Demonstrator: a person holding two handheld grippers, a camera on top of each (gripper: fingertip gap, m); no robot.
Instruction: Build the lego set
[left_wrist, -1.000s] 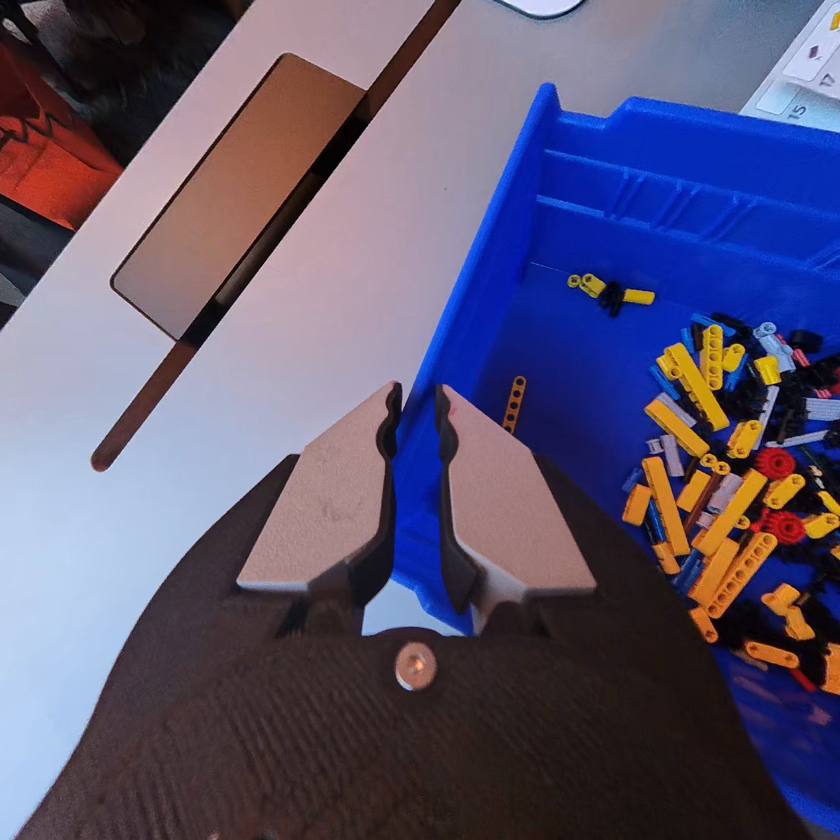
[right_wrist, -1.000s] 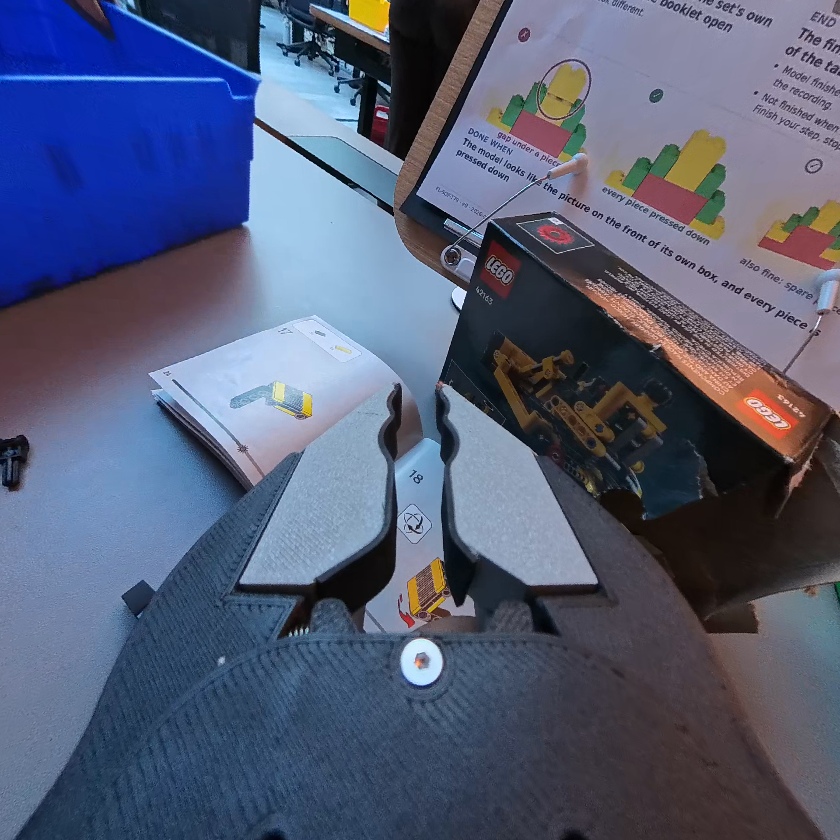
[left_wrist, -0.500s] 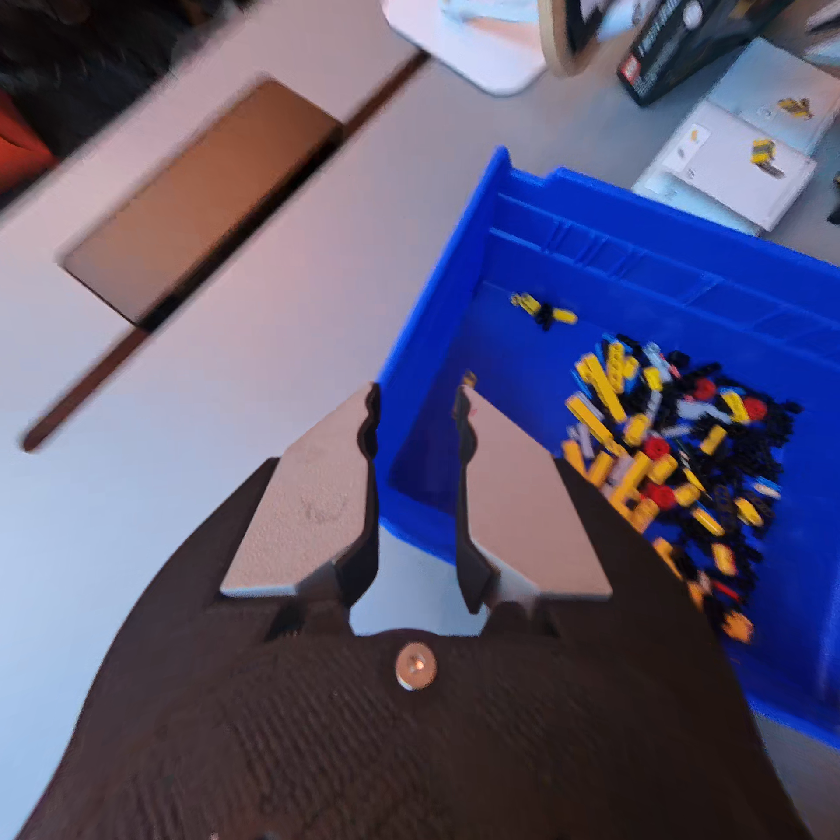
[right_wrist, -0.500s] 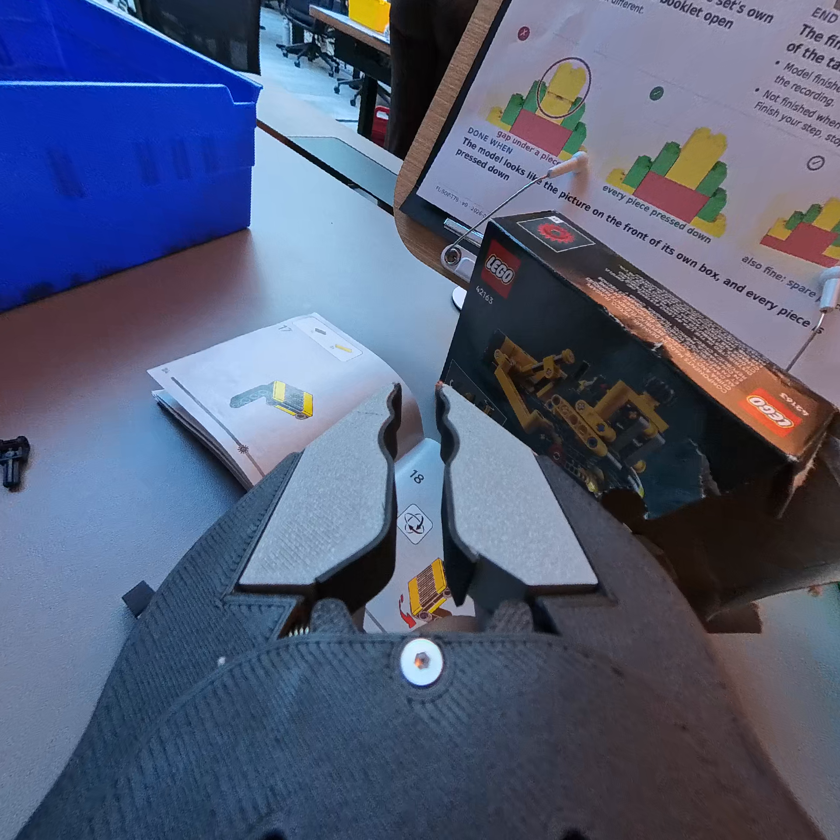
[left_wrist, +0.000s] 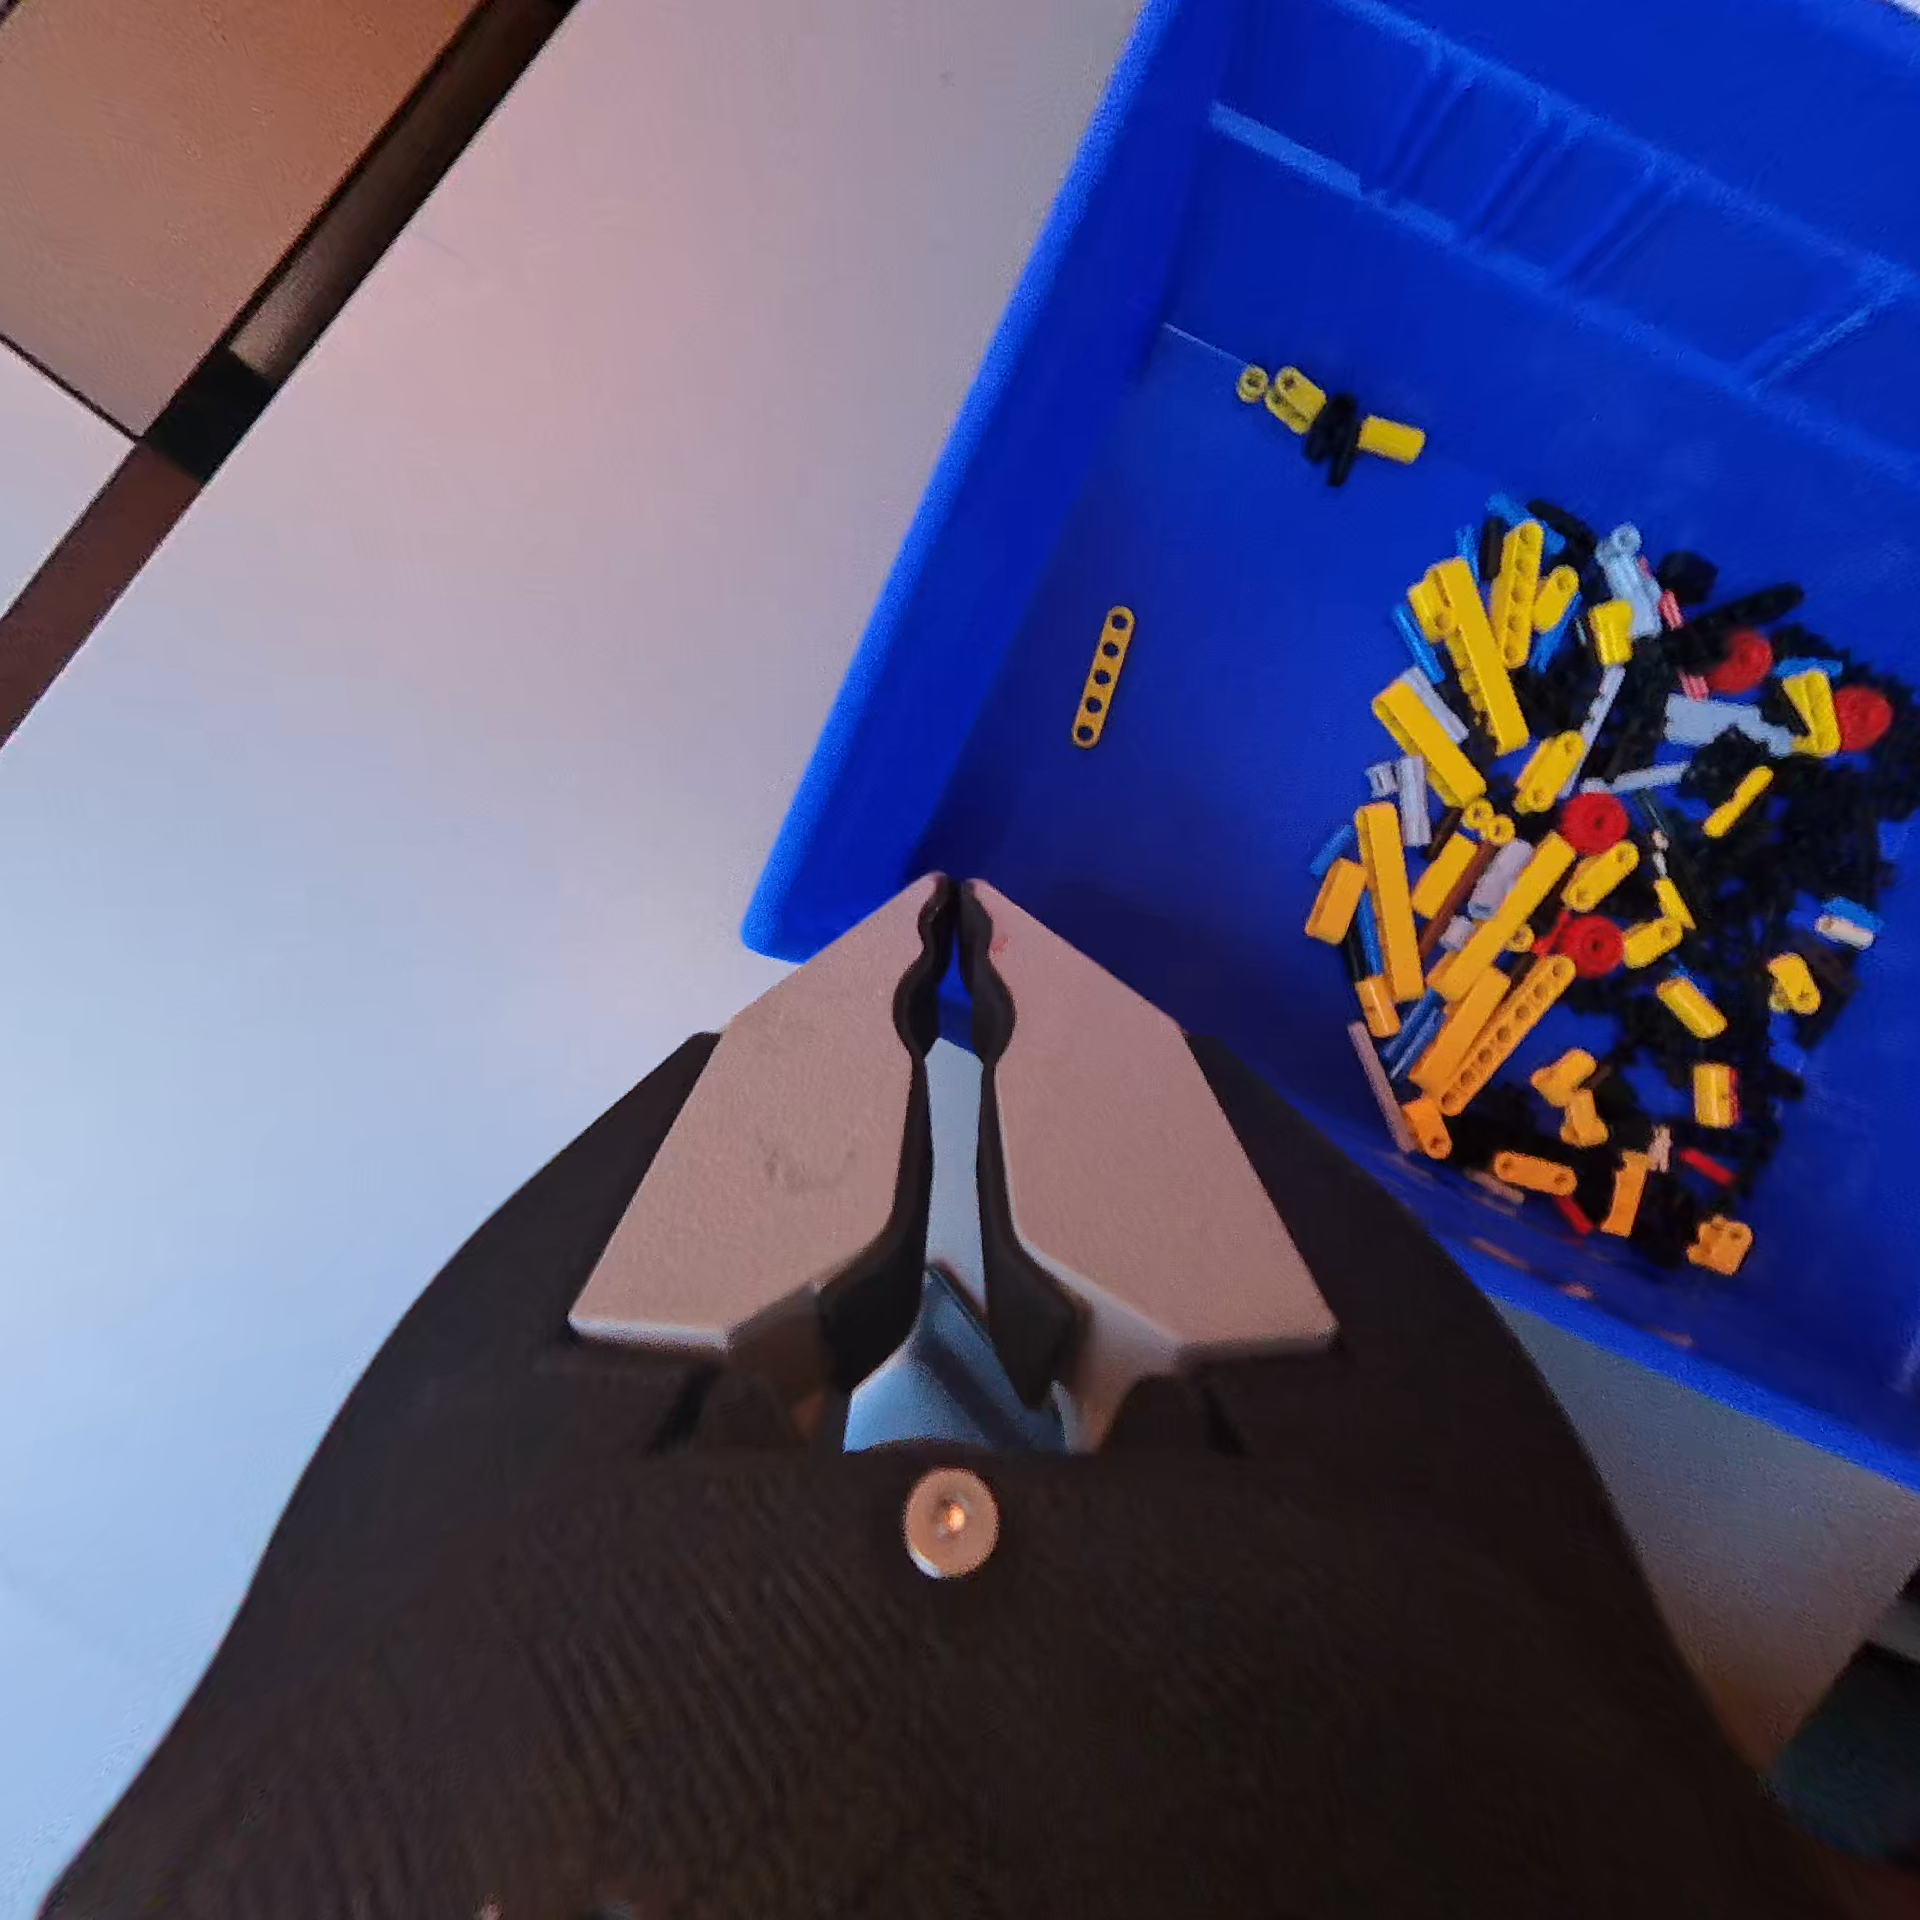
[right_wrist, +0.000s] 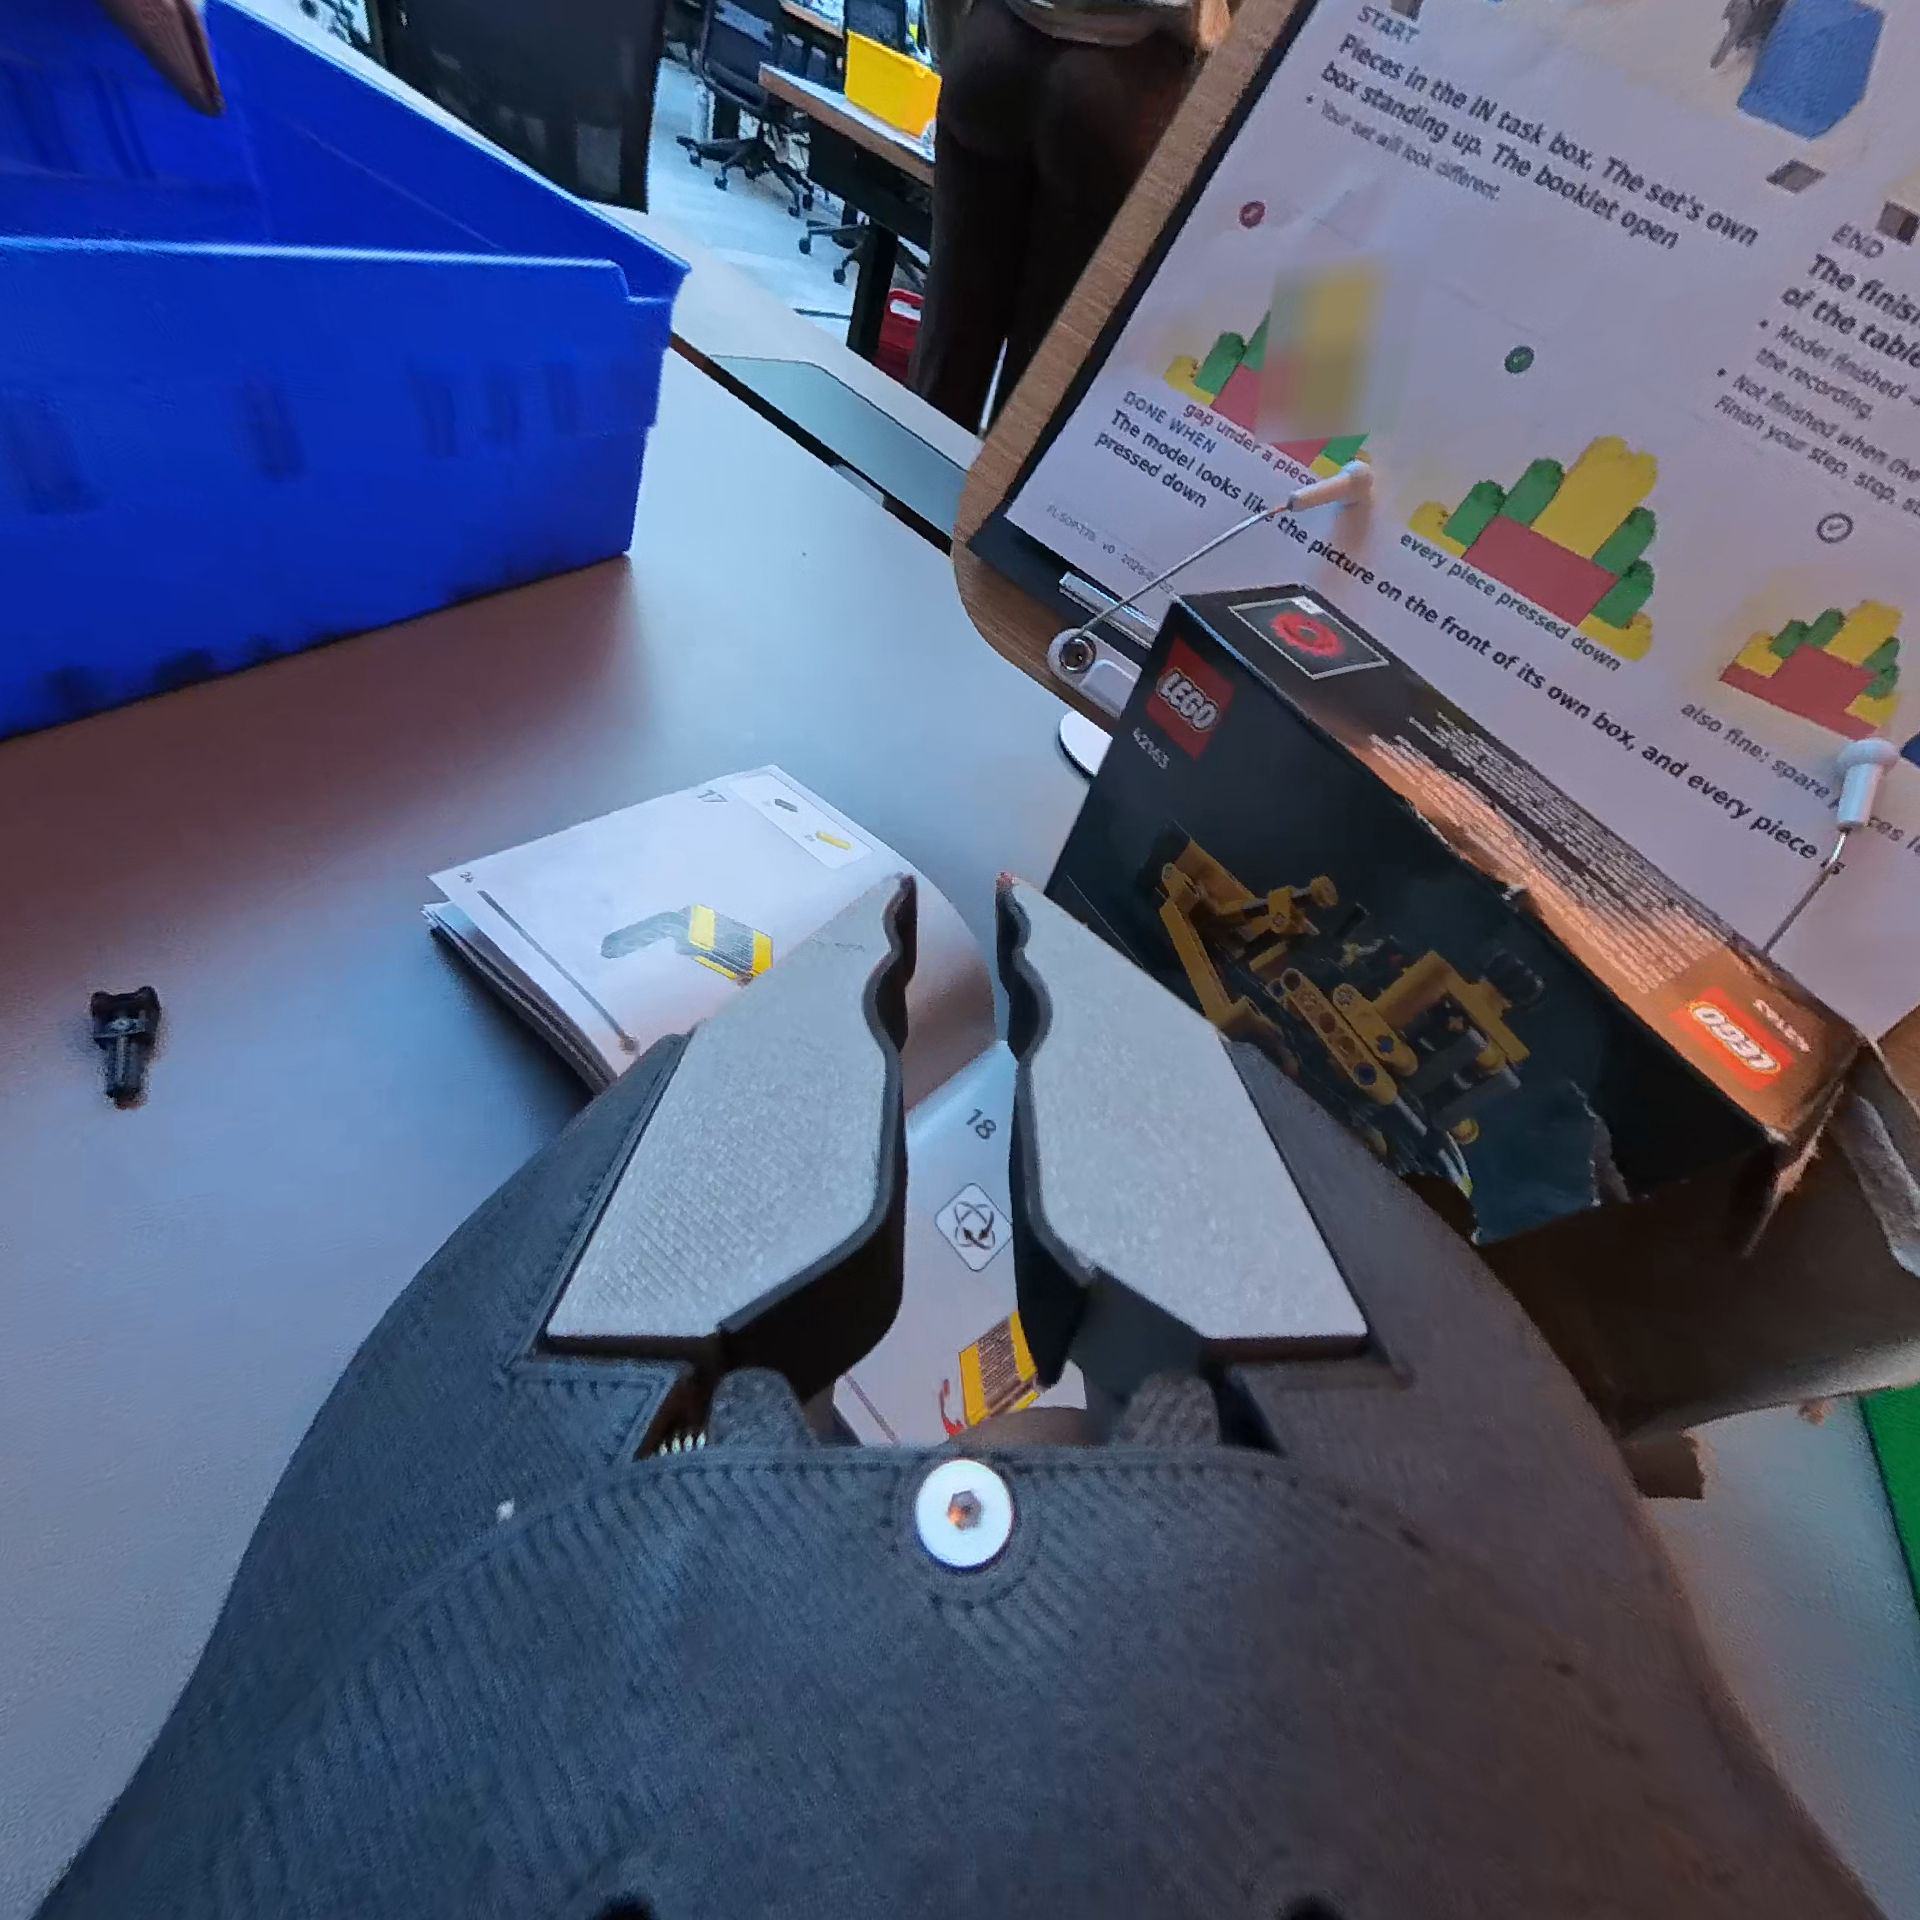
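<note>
Left gripper (left_wrist: 951, 902) pinched together, empty, at the blue plastic bin's (left_wrist: 914, 582) near corner; right gripper (right_wrist: 956, 914) slightly apart, well clear of it.

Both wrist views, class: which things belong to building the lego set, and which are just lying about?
Belong:
blue bin
loose pieces
instruction booklet
set box
small black piece

Lying about:
instruction board
office chairs
yellow crate
</note>
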